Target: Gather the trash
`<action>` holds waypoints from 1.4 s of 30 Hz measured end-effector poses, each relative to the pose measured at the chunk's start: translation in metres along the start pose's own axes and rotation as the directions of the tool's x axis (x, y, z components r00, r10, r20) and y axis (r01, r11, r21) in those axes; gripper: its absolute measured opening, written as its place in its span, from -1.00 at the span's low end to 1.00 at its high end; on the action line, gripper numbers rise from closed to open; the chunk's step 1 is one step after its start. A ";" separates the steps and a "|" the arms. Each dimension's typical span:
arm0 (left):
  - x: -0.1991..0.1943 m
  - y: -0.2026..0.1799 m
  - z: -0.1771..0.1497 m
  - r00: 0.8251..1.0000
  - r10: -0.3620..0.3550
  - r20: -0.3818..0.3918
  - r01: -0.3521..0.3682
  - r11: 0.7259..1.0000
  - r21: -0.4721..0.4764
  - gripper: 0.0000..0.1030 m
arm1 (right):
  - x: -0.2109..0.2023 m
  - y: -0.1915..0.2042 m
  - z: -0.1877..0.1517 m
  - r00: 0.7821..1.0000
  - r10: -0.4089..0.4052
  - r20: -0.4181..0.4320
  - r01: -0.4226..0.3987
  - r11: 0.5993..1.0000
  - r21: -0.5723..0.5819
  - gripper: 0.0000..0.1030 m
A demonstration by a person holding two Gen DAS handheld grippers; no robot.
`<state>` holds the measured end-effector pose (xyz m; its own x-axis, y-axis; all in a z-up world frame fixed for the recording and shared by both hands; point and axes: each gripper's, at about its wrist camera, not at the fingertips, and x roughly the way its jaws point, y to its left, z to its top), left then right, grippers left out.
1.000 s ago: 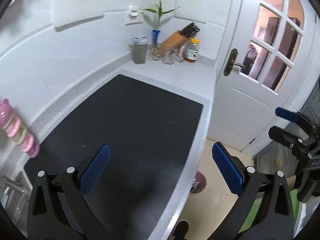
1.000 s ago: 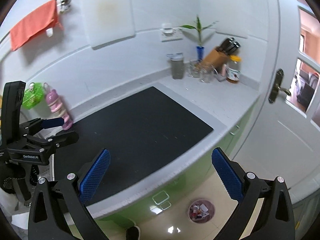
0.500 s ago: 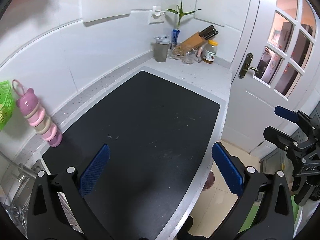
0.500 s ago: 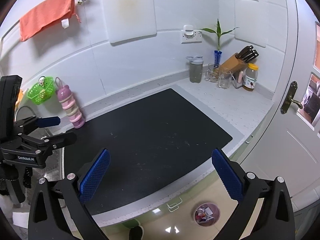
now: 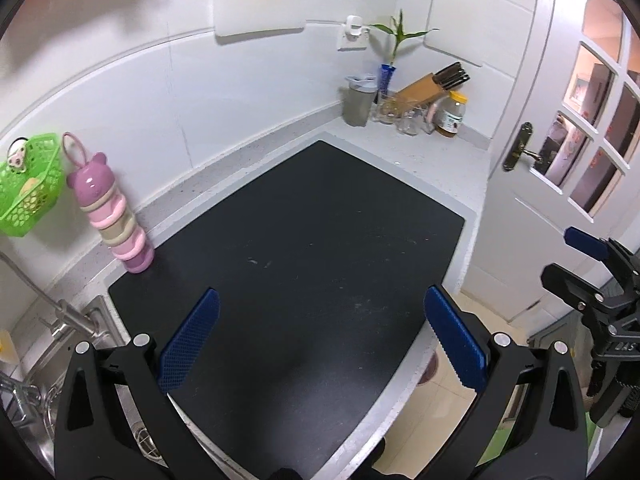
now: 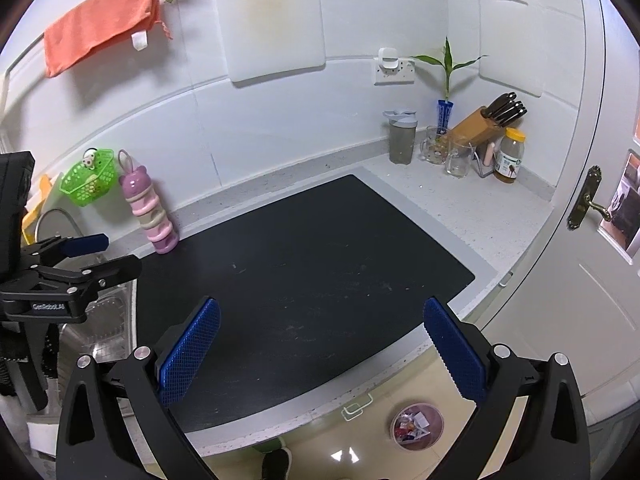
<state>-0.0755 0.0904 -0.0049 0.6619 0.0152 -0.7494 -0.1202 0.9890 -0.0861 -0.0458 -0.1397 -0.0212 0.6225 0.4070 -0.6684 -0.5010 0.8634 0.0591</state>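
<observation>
A black mat (image 5: 304,264) (image 6: 304,264) covers the white counter and carries only faint specks. On the floor below the counter edge stands a round trash bin (image 6: 417,426) holding colourful wrappers; the left wrist view shows only a sliver of the bin (image 5: 427,372). My left gripper (image 5: 322,344) hangs open over the mat's near edge, nothing between its blue pads. My right gripper (image 6: 322,350) is open too, above the counter's front edge. Each gripper appears in the other's view: the right gripper (image 5: 580,260) at the right, the left gripper (image 6: 96,256) at the left.
A pink stacked bottle (image 6: 150,216) and a green basket (image 6: 86,182) stand at the mat's left. A grey shaker (image 6: 402,136), glasses (image 6: 458,158), a knife block (image 6: 484,122) and a jar (image 6: 508,156) fill the back corner. A sink (image 5: 48,364) lies left, a white door (image 5: 560,160) right.
Both cameras have pulled back and risen, so more of the counter, the pink bottle, the basket and the sink has come into view. Both grippers stay open and empty.
</observation>
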 end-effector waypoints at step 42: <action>-0.010 0.001 -0.001 1.000 0.016 0.022 -0.016 1.000 -0.003 0.95 | -0.003 0.008 0.002 1.000 -0.009 0.012 0.009 1.000 -0.016 0.89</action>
<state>-0.0830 0.0912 0.0018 0.6760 0.0340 -0.7362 -0.1328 0.9882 -0.0763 -0.0503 -0.1332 -0.0171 0.6341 0.4029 -0.6600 -0.5047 0.8623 0.0415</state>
